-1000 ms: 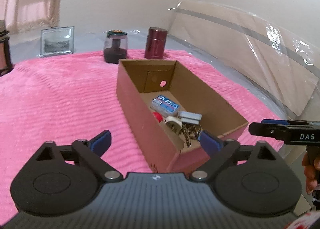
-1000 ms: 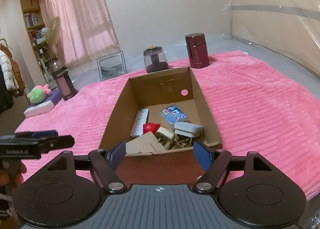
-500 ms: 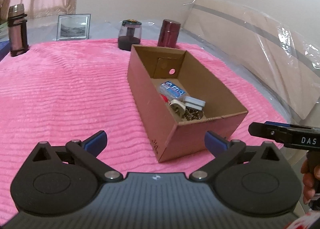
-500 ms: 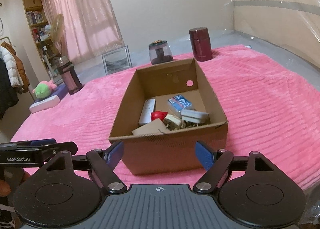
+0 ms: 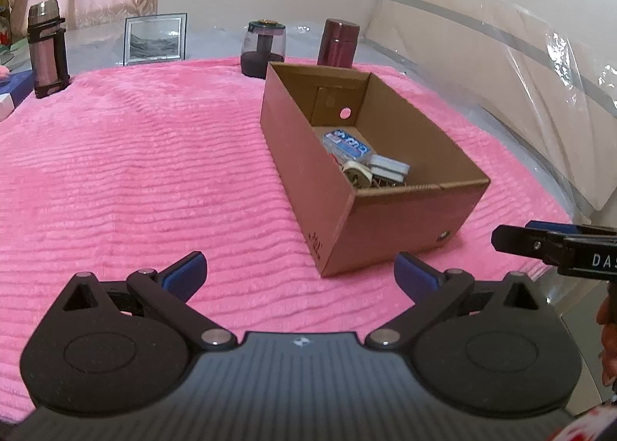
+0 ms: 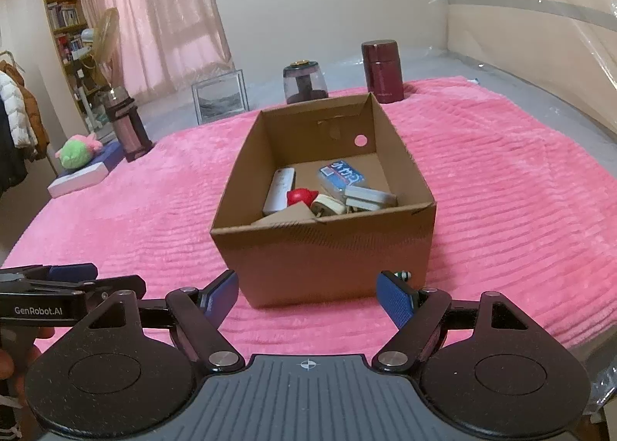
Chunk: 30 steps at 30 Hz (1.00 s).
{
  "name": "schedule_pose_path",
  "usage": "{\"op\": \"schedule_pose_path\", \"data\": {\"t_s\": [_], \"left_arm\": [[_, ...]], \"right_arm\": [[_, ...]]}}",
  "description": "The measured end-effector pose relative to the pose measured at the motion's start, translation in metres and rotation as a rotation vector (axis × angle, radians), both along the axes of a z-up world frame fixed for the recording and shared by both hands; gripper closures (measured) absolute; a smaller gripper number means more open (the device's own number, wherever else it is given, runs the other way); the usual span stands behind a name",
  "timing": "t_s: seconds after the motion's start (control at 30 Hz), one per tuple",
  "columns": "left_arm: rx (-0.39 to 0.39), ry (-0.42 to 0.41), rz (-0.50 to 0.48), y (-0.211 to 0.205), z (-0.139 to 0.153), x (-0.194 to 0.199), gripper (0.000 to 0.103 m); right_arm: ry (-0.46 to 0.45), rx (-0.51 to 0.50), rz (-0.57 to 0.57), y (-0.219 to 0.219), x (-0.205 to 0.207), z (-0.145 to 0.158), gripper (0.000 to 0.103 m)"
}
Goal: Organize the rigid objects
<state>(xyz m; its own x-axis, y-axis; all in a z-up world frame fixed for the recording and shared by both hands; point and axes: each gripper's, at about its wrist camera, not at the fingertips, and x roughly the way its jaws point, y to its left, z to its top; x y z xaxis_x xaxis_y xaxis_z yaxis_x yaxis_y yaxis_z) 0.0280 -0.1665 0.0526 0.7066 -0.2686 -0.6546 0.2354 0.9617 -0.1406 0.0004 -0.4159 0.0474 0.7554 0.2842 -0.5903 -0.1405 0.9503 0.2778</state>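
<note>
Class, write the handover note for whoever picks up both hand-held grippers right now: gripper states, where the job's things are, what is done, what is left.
Left hand-held gripper: open, empty, its jaws have just been opening.
Right hand-held gripper: open, empty, facing the near wall of the cardboard box.
The box sits on the pink blanket. Inside: white remote, red toy, blue packet, grey case.
Still outside, behind the box: maroon flask, dark jar, picture frame, thermos.
Left: decide whether those belong with the rest.
</note>
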Motion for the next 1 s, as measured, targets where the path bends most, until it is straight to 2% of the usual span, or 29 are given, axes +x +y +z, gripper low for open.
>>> {"op": "schedule_pose_path", "data": {"t_s": [0.47, 1.0], "left_arm": [[0.033, 0.014, 0.016, 0.017, -0.014, -0.028, 0.002], [0.051, 0.02, 0.062, 0.036, -0.022, -0.048, 0.002]], "right_arm": [[0.033, -0.061, 0.038, 0.027, -0.019, -0.011, 0.027], [0.079, -0.074, 0.077, 0.052, -0.03, -0.03, 0.027]]}}
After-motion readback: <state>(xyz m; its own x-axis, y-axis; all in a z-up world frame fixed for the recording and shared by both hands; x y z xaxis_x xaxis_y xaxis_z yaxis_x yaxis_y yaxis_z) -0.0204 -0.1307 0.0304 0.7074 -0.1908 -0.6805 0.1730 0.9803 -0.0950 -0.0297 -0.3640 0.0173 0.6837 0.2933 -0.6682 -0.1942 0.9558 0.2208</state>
